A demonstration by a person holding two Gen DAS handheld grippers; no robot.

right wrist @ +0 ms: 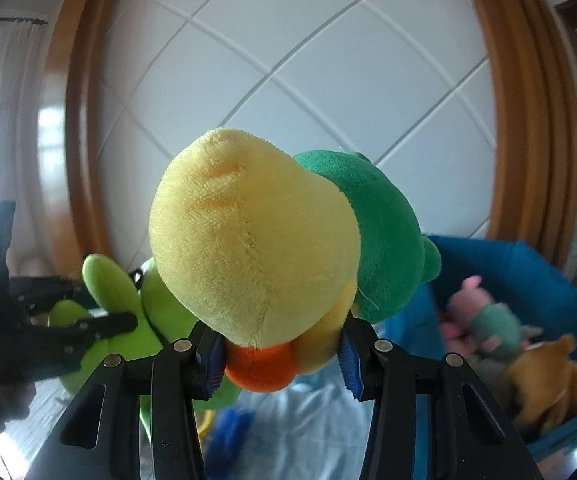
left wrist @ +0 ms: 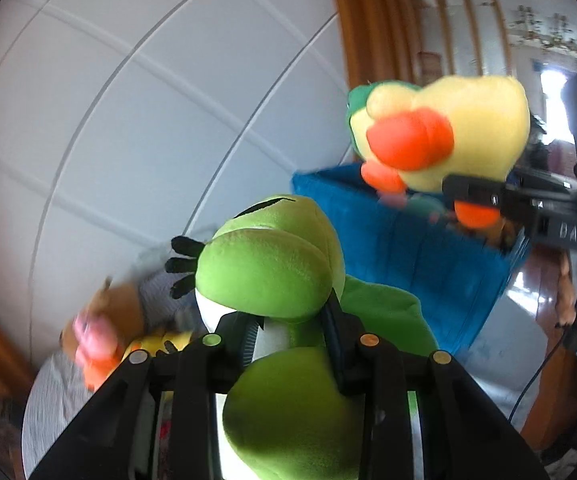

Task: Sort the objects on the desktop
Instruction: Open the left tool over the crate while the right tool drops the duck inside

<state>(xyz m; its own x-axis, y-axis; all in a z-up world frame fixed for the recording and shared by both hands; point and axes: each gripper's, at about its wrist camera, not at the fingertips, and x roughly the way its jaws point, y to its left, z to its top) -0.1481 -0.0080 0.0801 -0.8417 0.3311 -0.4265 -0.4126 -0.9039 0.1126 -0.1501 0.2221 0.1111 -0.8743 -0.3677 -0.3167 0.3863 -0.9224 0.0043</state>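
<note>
Green frog plush (left wrist: pixel 288 280) sits pinched at the neck in the left gripper (left wrist: pixel 292 328), lower centre, head pointing up and away, body running toward the lens. Upper right, the yellow duck plush (right wrist: pixel 248 240) is clamped in the right gripper (right wrist: pixel 284 354), above the blue bin (right wrist: pixel 528 272).

Both tools are matte black plastic. The right gripper (right wrist: pixel 284 360) has ribbed blue pads and silver pivot pins; the left gripper (left wrist: pixel 292 336) has brassy ones. At three o'clock, white "DAS" lettering and a trailing black cable.
</note>
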